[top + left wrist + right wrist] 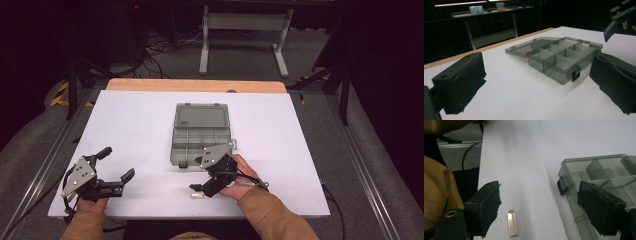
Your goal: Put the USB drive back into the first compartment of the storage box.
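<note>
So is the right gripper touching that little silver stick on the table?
Apart. In the right gripper view the silver stick lies flat on the white table between the open jaws of the right gripper, with bare table on both sides.

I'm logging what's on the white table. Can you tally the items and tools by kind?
Open translucent grey plastic compartment box: 1
Small silver metal USB stick: 1
Black two-jaw handheld grippers, left gripper and right gripper: 2
Total: 4
</note>
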Demonstrator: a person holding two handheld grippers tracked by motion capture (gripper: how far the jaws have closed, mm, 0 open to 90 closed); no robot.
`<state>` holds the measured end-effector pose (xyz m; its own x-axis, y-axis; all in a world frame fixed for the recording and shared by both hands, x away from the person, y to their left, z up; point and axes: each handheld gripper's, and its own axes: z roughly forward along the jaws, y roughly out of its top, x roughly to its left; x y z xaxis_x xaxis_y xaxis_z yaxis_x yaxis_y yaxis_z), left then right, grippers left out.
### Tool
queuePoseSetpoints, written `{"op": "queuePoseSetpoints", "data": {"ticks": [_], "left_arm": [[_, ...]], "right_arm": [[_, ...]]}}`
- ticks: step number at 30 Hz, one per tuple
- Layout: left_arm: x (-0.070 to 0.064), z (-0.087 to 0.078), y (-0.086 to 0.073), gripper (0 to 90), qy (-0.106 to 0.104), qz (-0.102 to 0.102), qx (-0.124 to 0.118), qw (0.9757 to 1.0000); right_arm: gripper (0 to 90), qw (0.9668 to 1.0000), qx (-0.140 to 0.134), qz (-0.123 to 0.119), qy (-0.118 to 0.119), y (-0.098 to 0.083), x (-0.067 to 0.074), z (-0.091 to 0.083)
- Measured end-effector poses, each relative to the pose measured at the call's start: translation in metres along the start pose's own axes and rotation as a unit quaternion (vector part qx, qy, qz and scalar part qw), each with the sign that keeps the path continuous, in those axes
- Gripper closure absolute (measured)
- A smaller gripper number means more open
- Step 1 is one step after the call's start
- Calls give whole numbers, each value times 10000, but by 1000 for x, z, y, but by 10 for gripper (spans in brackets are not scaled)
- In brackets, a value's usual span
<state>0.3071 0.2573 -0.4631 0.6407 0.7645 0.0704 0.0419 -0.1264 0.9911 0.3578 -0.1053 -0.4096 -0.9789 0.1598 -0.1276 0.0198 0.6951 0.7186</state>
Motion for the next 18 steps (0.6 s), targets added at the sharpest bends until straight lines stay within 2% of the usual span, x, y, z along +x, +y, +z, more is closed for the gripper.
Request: {"op": "queuePoseSetpoints", "data": {"ticks": [4, 6, 8, 11, 16, 18], "left_arm": [[0, 0, 0, 9, -5, -1, 3, 10000], [0, 0, 0, 9, -6, 6, 6, 10000], [0, 0, 0, 8, -3, -2, 11, 10000], [0, 0, 0, 9, -3, -1, 8, 10000], [0, 0, 0, 9, -1, 0, 8, 10000], [0, 0, 0, 9, 1, -2, 12, 10000]], "right_arm": [[200, 9989, 427, -74, 190, 1, 2, 7], [201, 9984, 507, -109, 216, 1, 2, 8], [208, 9957, 856, -92, 351, 1, 4, 14], [209, 9940, 1008, -116, 414, 1, 5, 18], [220, 9870, 1504, -174, 533, 1, 8, 28], [226, 9855, 1593, -138, 572, 1, 9, 30]]}}
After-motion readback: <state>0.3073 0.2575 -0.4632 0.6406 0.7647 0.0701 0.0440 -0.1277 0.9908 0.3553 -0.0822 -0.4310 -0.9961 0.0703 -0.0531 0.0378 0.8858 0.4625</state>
